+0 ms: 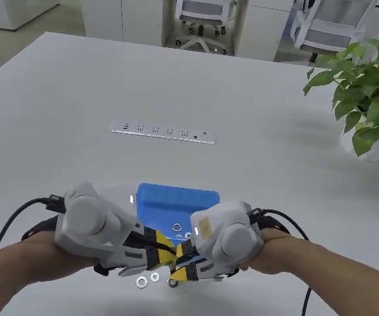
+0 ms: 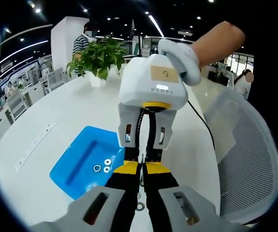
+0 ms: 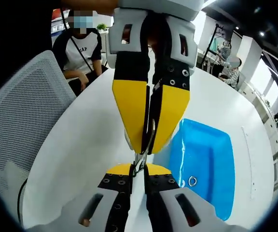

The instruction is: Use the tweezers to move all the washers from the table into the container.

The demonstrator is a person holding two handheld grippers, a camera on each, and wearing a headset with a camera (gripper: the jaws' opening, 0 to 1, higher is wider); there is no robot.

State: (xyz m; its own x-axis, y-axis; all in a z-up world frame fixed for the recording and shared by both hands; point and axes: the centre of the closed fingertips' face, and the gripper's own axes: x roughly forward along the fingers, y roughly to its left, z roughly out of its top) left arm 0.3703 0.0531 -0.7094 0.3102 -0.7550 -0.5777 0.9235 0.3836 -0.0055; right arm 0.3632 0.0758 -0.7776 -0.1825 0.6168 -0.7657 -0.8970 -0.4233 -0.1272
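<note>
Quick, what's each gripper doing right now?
The left gripper is shut on the tweezers.
The right gripper is shut on the same tweezers.

The left gripper (image 2: pixel 141 168) and right gripper (image 3: pixel 138 170) are built alike: a rounded pale grey housing (image 1: pixel 87 220), a black cable (image 1: pixel 18 214) at the back, and black fingers (image 2: pixel 127 193) that end in yellow pads. From the head view the fingers show as black and yellow bands. Small round screws (image 3: pixel 177 72) dot the black finger sections, and slotted grey brackets (image 2: pixel 98 207) flank their bases. The right gripper's white front carries a tan sticker (image 2: pixel 164 73), grey lettering and a small lit strip.
</note>
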